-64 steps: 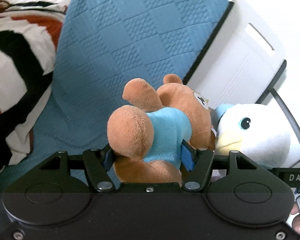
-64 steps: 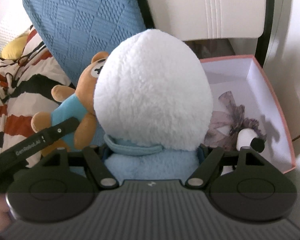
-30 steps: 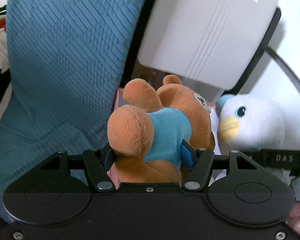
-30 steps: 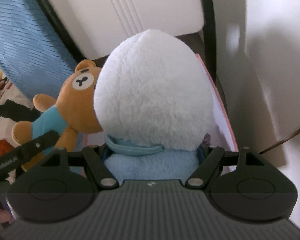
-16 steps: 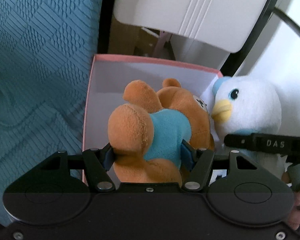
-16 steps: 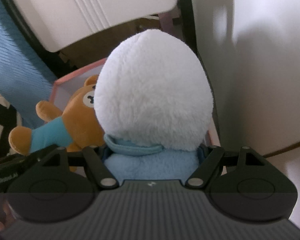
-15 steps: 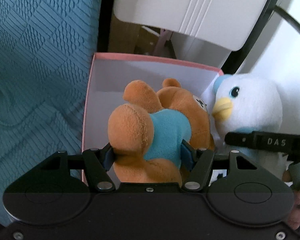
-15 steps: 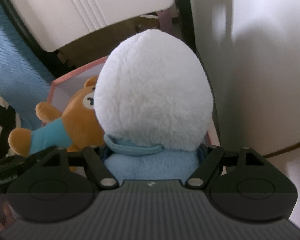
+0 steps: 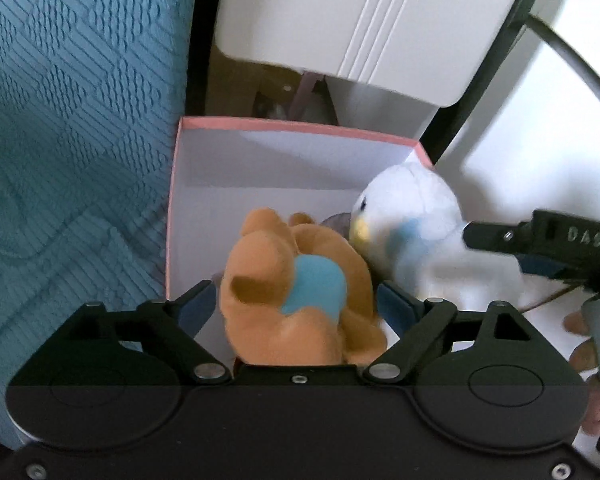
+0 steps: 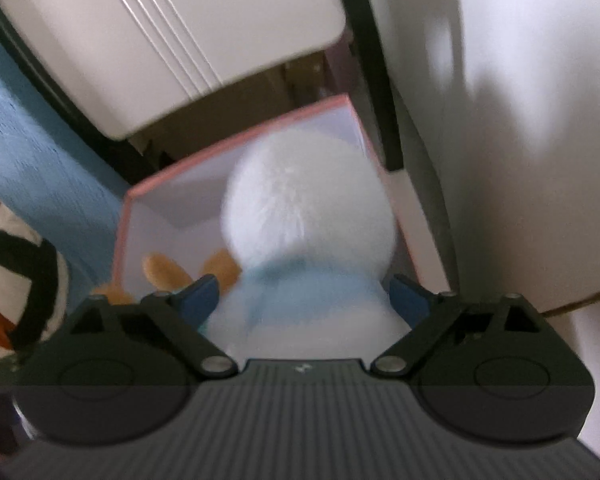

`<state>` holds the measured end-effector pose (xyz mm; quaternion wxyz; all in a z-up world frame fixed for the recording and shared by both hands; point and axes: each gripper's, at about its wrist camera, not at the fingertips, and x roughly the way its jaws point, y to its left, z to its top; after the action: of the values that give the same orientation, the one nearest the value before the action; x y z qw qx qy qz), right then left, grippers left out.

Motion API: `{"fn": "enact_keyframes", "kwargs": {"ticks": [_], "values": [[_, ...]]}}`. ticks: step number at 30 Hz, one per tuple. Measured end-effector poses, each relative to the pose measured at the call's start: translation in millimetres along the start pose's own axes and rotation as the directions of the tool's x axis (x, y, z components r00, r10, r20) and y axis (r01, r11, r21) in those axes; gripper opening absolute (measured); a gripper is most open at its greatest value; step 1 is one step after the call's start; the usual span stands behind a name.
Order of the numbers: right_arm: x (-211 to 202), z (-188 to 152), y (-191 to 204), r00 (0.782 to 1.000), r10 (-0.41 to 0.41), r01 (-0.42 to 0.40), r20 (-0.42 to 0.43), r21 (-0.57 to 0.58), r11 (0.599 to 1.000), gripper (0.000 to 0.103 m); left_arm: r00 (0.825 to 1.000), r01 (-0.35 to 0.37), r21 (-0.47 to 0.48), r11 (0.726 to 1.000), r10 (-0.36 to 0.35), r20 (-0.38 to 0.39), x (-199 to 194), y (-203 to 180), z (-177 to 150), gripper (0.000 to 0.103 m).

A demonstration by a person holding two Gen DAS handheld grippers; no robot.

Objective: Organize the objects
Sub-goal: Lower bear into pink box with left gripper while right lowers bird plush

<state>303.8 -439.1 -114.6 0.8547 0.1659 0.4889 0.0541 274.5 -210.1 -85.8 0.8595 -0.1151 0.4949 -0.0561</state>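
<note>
Box point(image 9: 284, 160) contents: one bear point(image 9: 300, 284), one penguin point(image 9: 412, 220).

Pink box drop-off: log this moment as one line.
left gripper: opening, bear between jaws | right gripper: opening, white bird between jaws | both over pink box

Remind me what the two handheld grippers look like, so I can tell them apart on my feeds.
Both are black with scissor-like linkages, silver pivot screws and blue pads on the fingers. The left gripper has a smooth black body with two round covers. The right gripper has a grey ribbed body bearing a small white mark; from the left wrist view its side reads "DAS" in pale letters. No sleeves or cables of theirs are visible.
</note>
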Motion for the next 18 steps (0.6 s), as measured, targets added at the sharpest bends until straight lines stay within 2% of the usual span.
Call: {"fn": "enact_keyframes", "kwargs": {"ticks": [10,16,18], "values": [[-101,-4,54,0.99,0.048,-0.04,0.135,-0.064,0.997,0.093,0.991,0.063,0.073,0.995,-0.071,0.112,-95,-9,10,0.092],[-162,-27,77,0.979,0.079,-0.062,0.188,-0.098,0.993,0.093,0.976,0.083,0.098,0.992,-0.1,0.194,-159,-10,6,0.103],[-176,-38,84,0.974,0.101,-0.081,0.201,-0.106,0.991,0.093,0.973,0.085,0.106,0.991,-0.105,0.204,-175,-6,2,0.103]]}}
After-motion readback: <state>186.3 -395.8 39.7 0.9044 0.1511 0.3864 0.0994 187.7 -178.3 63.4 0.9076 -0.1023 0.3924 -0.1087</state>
